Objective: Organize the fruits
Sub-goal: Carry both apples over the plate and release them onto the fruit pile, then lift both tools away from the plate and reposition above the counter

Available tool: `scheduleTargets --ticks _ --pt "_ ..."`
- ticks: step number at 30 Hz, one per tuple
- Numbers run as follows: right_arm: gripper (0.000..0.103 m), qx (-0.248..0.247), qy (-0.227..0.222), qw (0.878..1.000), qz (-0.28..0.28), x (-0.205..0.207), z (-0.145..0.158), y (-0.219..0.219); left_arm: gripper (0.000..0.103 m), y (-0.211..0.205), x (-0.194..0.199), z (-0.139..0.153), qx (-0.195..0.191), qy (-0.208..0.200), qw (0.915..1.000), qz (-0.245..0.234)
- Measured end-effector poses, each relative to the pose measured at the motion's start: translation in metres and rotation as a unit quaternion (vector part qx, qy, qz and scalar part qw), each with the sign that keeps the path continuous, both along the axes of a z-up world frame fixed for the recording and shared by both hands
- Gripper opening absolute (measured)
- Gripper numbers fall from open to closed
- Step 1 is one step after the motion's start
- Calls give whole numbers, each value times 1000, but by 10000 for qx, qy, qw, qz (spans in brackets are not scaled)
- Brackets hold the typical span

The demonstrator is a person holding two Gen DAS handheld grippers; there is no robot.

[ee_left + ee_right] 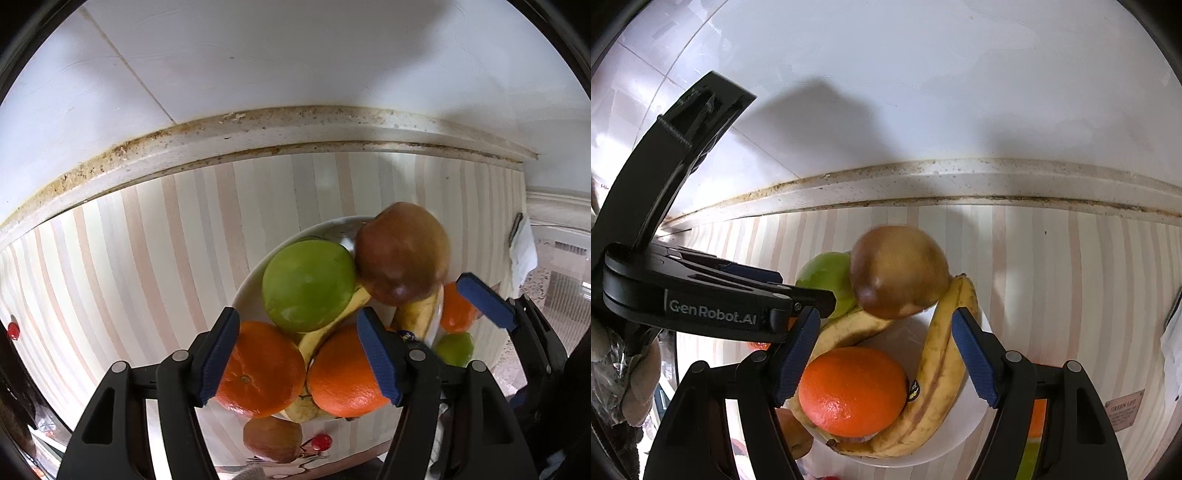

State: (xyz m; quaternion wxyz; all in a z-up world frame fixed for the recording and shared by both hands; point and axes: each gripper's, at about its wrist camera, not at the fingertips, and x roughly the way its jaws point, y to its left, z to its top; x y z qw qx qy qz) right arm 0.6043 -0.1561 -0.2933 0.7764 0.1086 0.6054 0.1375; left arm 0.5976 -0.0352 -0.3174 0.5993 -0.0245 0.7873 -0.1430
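A white plate [251, 284] on the striped cloth holds a green apple [308, 284], a slightly blurred red-brown apple [402, 251], bananas [942, 350], an orange [343, 376] and a tangerine [260, 369]. My left gripper [297, 358] hangs open over the plate's near side. The tangerine lies by its left pad, and the orange lies partly behind its right pad. My right gripper [886, 360] is open above the orange [853, 391] and the bananas, its pads pressing on nothing. The left gripper's fingers [812, 299] reach in beside the green apple [827, 277].
Off the plate lie a brown apple [273, 439] near the front, plus an orange [458, 308] and a green fruit [454, 347] to the right. A stained trim strip [258, 133] and a tiled wall [295, 55] close off the back of the table.
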Motion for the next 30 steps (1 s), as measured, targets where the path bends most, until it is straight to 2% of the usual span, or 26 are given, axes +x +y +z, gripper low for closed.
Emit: scheduleTargets --ticks 2,4,10,14,17,18,21,22,30 --pt "76 249 -6 9995 -183 1 3 -11 68 7 1 7 -124 -95 9999 67" --pt "76 370 -11 9987 -345 1 6 -19 68 10 1 14 -79 -223 9997 78" --pt "80 -396 -66 9977 -539 -17 23 -23 68 19 -23 50 231 -1063 9941 43" --pt "82 -771 -160 9948 -638 -45 38 -22 69 26 -56 72 352 -1525 9877 43" --pt "89 -796 -185 9942 -699 -66 48 -23 80 35 -83 85 397 -1764 9834 167" --pt "93 -831 -213 9938 -713 -75 52 -22 80 39 -96 91 421 -1883 9809 228" --pt "95 -1014 -391 9915 -718 -102 67 -18 83 42 -125 108 580 -2192 9735 296" --pt "96 -1036 -463 9910 -712 -112 74 -17 87 41 -131 111 599 -2259 9718 325" --pt "97 -1188 -961 9859 -684 -180 124 -9 88 43 -201 155 703 -2830 9548 567"
